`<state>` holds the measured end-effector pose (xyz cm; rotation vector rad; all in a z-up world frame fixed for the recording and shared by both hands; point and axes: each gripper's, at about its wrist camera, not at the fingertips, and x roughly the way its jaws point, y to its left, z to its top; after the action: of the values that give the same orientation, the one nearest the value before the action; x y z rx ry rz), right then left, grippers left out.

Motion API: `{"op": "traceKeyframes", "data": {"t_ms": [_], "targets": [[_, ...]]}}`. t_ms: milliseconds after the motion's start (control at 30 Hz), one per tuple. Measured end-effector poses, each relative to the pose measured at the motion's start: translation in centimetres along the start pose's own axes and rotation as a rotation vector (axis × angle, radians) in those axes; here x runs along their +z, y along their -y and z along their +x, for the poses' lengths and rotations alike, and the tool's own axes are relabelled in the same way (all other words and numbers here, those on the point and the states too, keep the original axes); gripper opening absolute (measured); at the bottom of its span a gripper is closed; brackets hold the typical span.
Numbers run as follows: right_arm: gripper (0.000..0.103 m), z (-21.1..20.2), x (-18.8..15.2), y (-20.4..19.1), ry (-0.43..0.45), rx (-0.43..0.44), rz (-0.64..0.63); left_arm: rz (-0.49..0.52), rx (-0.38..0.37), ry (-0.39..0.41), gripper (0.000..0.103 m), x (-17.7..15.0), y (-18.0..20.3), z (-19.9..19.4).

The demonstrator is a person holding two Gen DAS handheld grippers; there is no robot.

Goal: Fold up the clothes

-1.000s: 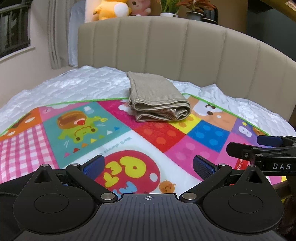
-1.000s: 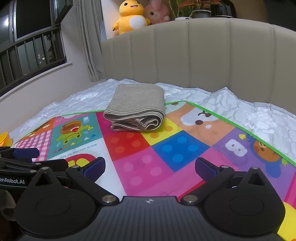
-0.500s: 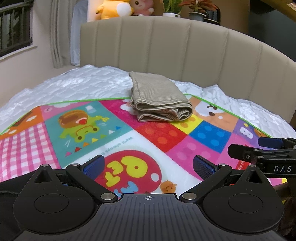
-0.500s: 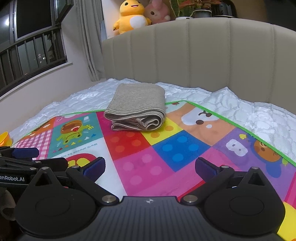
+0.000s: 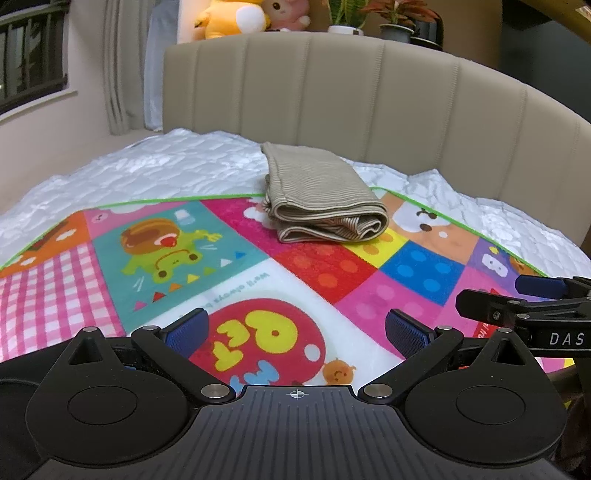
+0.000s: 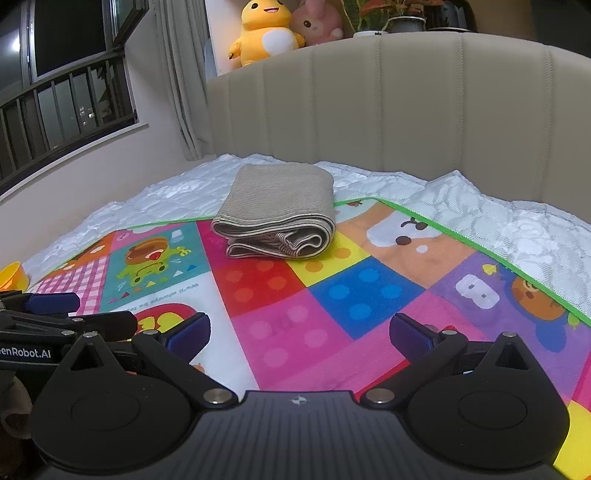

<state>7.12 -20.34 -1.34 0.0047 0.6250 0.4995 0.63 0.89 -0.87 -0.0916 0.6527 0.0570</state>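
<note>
Your beige striped garment [image 5: 325, 197] already lies folded into a compact bundle at the far side of the colourful play mat [image 5: 236, 266], with its far end lying over the mat's green border onto the white quilted bedcover [image 5: 155, 166]. From the right wrist view the same bundle [image 6: 277, 206] shows several stacked layers with a rounded fold on its right side and the loose edges facing you. It looks tidy and flat on top, so the folding of this piece appears finished.

Your left gripper [image 5: 295, 328] hangs released, its blue pads spread wide over the near part of the mat above the red cartoon patch, with nothing between them. Your right gripper [image 6: 299, 332] is likewise spread and empty, above the pink squares. Both are well apart from the bundle, on its near side. Each gripper shows at the edge of the other's view, so they sit side by side.

As far as these views go, no other loose clothing lies on the mat or bedcover. A yellow object [image 6: 13, 277] peeks in at the far left edge of the right view, but you cannot tell what it is. Beyond the bed stand the padded headboard [image 5: 369, 110] and, on the ledge above it, plush toys [image 6: 266, 33] and potted plants.

Judging from this, little or nothing is left: perhaps only squaring the bundle fully onto the mat, or fetching another garment from out of sight.
</note>
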Motion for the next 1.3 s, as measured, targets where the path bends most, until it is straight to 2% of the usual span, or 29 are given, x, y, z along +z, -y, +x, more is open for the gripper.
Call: {"op": "traceKeyframes", "data": {"t_ms": [1300], "targets": [[0.103, -0.21, -0.08, 0.24, -0.002, 0.004, 0.006, -0.014, 0.016, 0.007, 0.103, -0.04, -0.1, -0.35]]}}
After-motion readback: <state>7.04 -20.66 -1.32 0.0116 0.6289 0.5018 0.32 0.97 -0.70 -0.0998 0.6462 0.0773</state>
